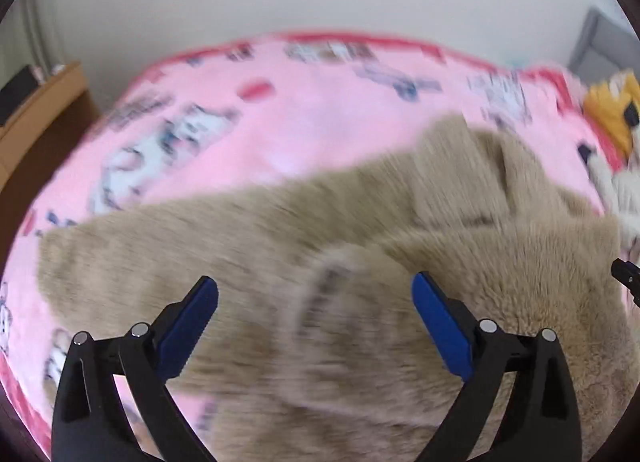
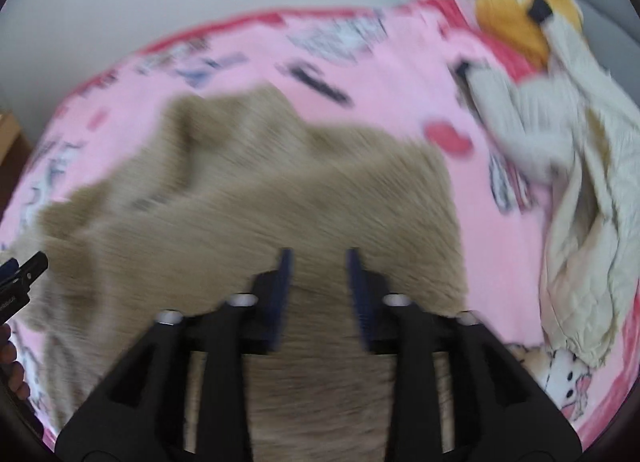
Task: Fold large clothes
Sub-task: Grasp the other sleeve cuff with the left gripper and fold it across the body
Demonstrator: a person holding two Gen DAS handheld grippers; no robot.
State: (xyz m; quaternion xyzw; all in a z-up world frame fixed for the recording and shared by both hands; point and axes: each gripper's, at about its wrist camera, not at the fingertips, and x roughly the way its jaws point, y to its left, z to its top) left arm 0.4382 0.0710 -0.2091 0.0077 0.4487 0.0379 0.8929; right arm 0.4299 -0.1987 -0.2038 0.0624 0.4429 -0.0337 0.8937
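Two grippers are hovering over our fuzzy tan garment (image 1: 320,262), left gripper (image 1: 316,318) gaping wide and empty, right gripper (image 2: 320,294) half-open and holding nothing, so we're risking pinching too many plush layers.

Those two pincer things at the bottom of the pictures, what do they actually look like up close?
Each is a black plastic claw with two angular, hollow-framed fingers. The left gripper has bright blue pads with a toothed edge lining its fingertips; the right gripper has the same pads, looking darker through the blur. Round silver pins mark the finger joints. No cables or markings show.
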